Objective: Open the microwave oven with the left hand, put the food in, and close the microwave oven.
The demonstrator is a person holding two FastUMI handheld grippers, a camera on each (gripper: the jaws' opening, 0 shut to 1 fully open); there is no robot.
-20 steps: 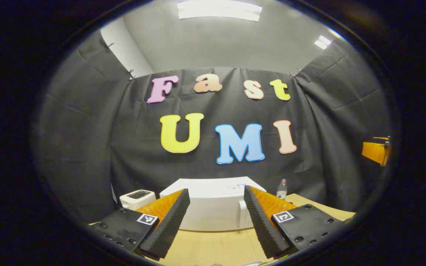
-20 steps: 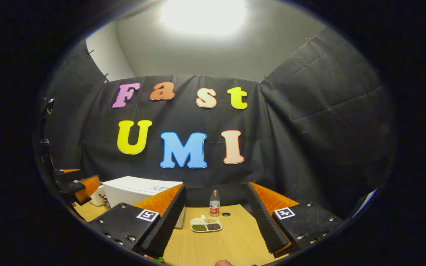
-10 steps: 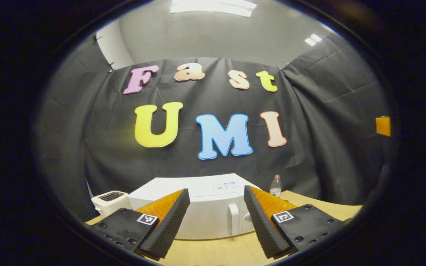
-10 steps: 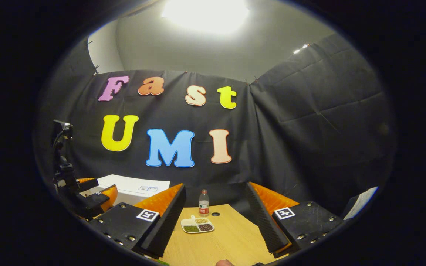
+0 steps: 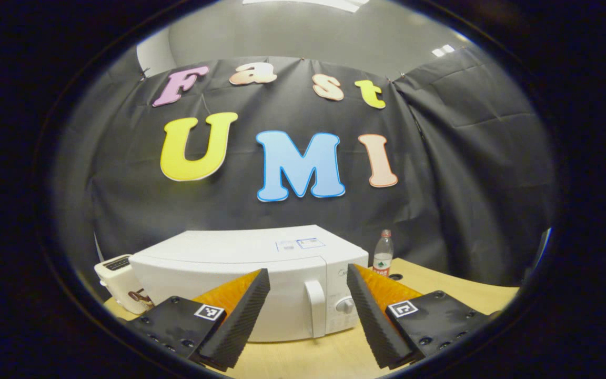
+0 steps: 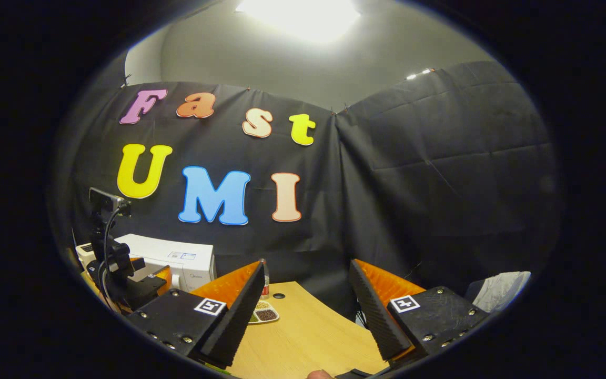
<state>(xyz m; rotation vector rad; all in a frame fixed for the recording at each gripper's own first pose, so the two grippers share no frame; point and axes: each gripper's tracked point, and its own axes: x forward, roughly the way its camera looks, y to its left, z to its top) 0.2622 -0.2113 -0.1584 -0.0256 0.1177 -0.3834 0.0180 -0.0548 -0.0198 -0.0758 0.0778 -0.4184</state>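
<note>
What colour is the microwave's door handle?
White, like the boxy microwave oven itself; its upright door handle shows best in the left gripper view.

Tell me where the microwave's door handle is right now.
In the left gripper view the door handle stands upright on the white microwave front, between the left gripper fingers, just left of the round knob.
</note>
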